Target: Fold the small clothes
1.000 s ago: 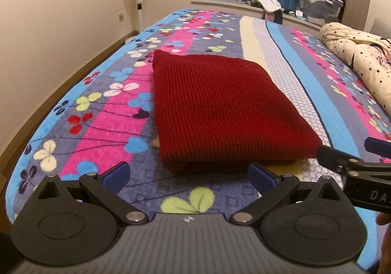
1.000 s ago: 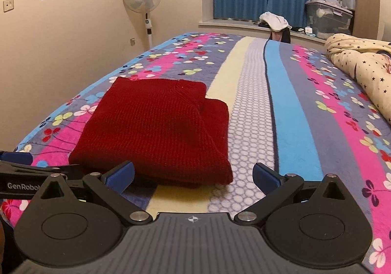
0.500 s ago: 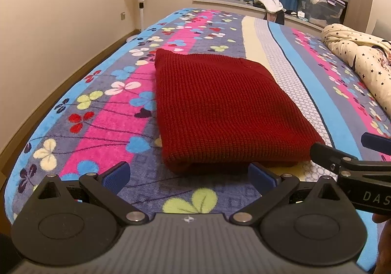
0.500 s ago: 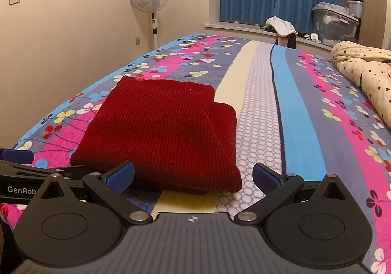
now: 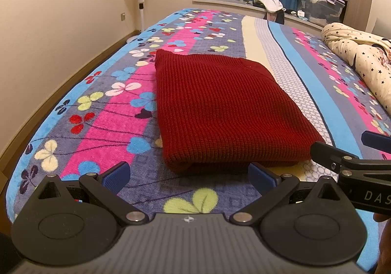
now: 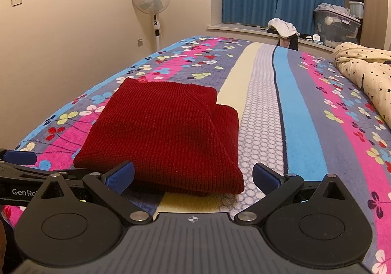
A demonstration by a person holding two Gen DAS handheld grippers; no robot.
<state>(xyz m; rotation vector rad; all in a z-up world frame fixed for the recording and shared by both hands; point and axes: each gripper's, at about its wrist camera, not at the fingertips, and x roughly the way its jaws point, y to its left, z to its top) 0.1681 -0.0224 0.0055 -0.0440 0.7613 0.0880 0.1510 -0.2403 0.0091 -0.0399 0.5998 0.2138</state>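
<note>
Floral bedspread [image 5: 102,132], folded red knit sweater [image 5: 220,112] lying flat; left gripper [image 5: 188,175] and right gripper [image 6: 193,175] just short of it, fingers spread, empty.

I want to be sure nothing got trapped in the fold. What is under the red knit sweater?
The red knit sweater lies folded on the flowered blanket, its own lower layer peeking out on the right. Anything between the layers is hidden.
</note>
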